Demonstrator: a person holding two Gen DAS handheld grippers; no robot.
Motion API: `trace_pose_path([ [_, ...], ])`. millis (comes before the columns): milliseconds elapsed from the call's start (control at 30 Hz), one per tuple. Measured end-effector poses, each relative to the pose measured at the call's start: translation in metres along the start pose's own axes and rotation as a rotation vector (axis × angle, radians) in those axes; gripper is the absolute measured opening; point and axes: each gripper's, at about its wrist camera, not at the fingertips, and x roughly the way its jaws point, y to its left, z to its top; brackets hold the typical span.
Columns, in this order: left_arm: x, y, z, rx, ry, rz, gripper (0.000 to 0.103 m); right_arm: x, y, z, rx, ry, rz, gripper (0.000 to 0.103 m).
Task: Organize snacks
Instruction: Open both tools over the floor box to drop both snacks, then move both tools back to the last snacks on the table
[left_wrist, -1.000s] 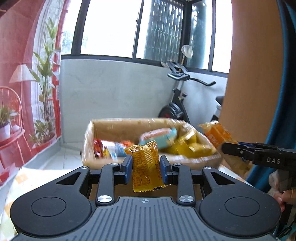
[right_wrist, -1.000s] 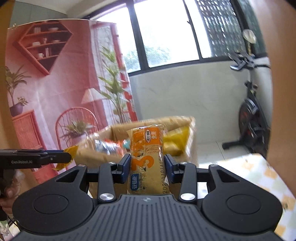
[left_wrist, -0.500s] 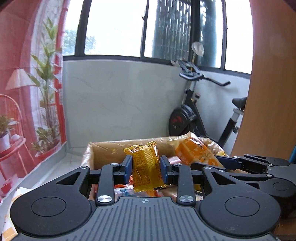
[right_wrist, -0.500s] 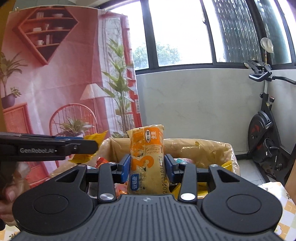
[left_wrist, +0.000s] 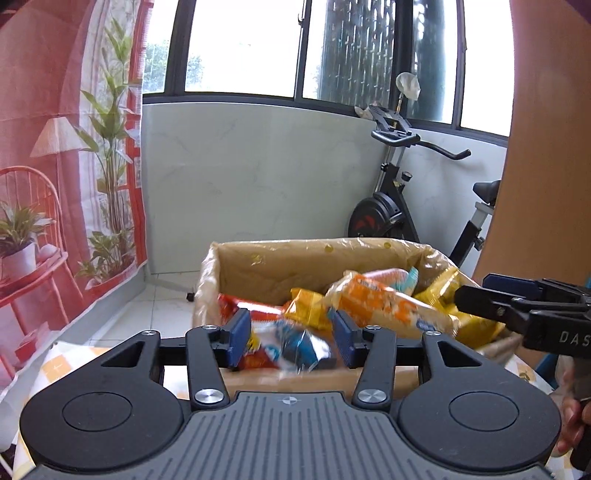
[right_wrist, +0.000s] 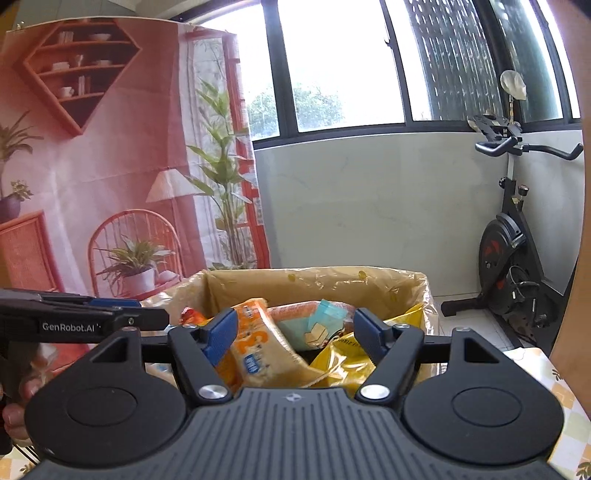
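Both grippers crowded the cardboard box (left_wrist: 258, 266) mouth side by side, the right gripper (left_wrist: 480, 295) jutting in beside the left. Heaped snack packets (right_wrist: 332, 343) filled the box; above the pile, air stood open.

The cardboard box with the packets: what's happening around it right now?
A person holds a gripper in each hand over the plastic-lined cardboard box, which already holds a pile of snack packets. The right gripper is opening, and its orange-and-white packet is tipping into the box, touching no pad. The left gripper is opening too; nothing is clamped in it, and a small yellow packet lies just beyond it.
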Motion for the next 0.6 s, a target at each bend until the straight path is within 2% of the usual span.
trace_pose_path([
  [167,-0.031,0.011,-0.011,-0.051,0.004,-0.004,0.051,-0.028,0.007,-0.009,0.004,0.006,0.028,0.073],
  [333,-0.064,0.016,-0.033,-0.075,-0.001,-0.004,0.051,-0.066,0.007,-0.034,0.003,0.008,0.044,0.072],
  [467,-0.081,0.014,-0.06,-0.077,0.017,-0.004,0.051,-0.09,-0.002,-0.065,0.009,0.067,0.024,0.072],
  [600,-0.087,0.007,-0.091,-0.09,0.049,-0.02,0.051,-0.108,-0.018,-0.1,0.074,0.145,-0.005,0.072],
])
